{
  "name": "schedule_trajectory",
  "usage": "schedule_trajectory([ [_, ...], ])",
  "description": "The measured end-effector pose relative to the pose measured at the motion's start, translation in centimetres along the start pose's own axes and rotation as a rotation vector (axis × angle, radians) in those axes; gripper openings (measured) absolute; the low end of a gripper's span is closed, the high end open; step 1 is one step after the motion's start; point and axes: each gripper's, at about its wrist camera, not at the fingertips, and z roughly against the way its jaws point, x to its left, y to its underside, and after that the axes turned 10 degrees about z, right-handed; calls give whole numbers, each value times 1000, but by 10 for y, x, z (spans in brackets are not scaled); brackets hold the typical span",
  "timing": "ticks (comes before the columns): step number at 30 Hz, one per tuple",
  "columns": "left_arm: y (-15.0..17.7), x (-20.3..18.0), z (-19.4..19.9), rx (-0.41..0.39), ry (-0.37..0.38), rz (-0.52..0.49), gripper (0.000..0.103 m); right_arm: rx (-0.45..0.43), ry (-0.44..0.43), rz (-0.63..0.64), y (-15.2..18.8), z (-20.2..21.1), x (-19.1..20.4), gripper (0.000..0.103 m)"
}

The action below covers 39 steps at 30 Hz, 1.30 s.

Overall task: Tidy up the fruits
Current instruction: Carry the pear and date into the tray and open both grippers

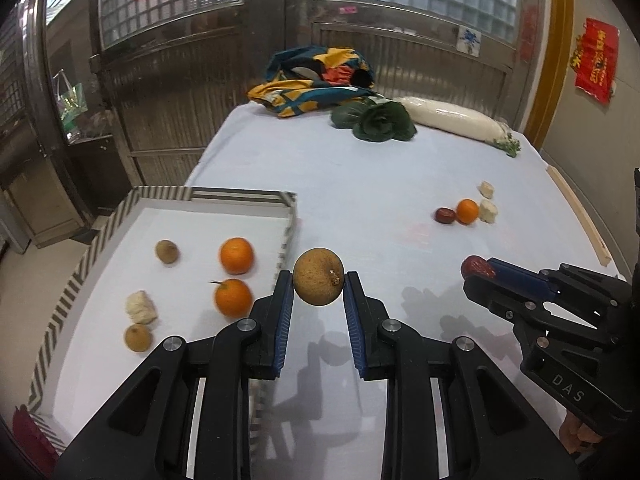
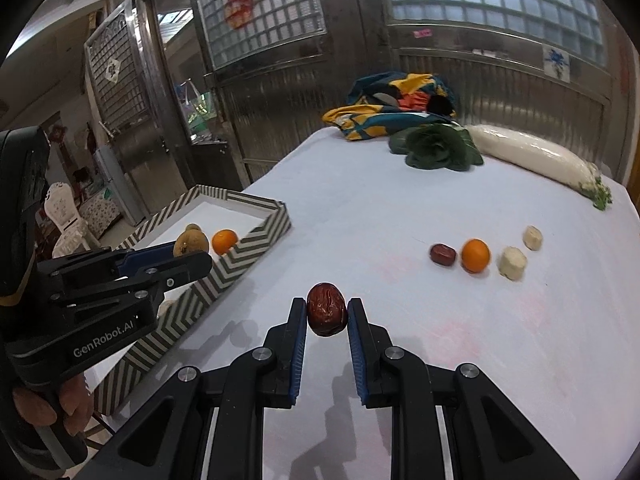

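Brown, rough-skinned round longan [image 1: 319,282] pinched in the left gripper [image 1: 319,296]; wrinkled dark-red jujube [image 2: 327,309] clamped in the right gripper [image 2: 327,320].
Both look light; the shell brittle, the date soft, so hold mid-body, gently, toward the striped tray [image 1: 288,216] at left.

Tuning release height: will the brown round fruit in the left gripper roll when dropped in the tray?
Probably: the brown fruit looks near-spherical, and the tray floor looks flat. Its striped walls should contain it. The dry-looking, rough skin suggests little slip between the left gripper pads.
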Motion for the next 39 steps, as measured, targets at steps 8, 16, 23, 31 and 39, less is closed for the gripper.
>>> schedule_trajectory([
  [8, -8, 27, 7, -16, -29, 34, 25, 7, -30, 46, -12, -12, 21, 20],
  [16, -12, 56, 9, -15, -62, 75, 25, 1, -61, 85, -26, -19, 44, 20],
  [23, -17, 88, 12, -18, -92, 127, 25, 4, -102, 126, -37, -28, 67, 20],
  [31, -20, 126, 11, -2, -127, 187, 25, 28, -164, 168, -46, -47, 94, 20],
  [39, -14, 165, -7, 80, -143, 266, 25, 51, -268, 229, -56, -76, 131, 20],
])
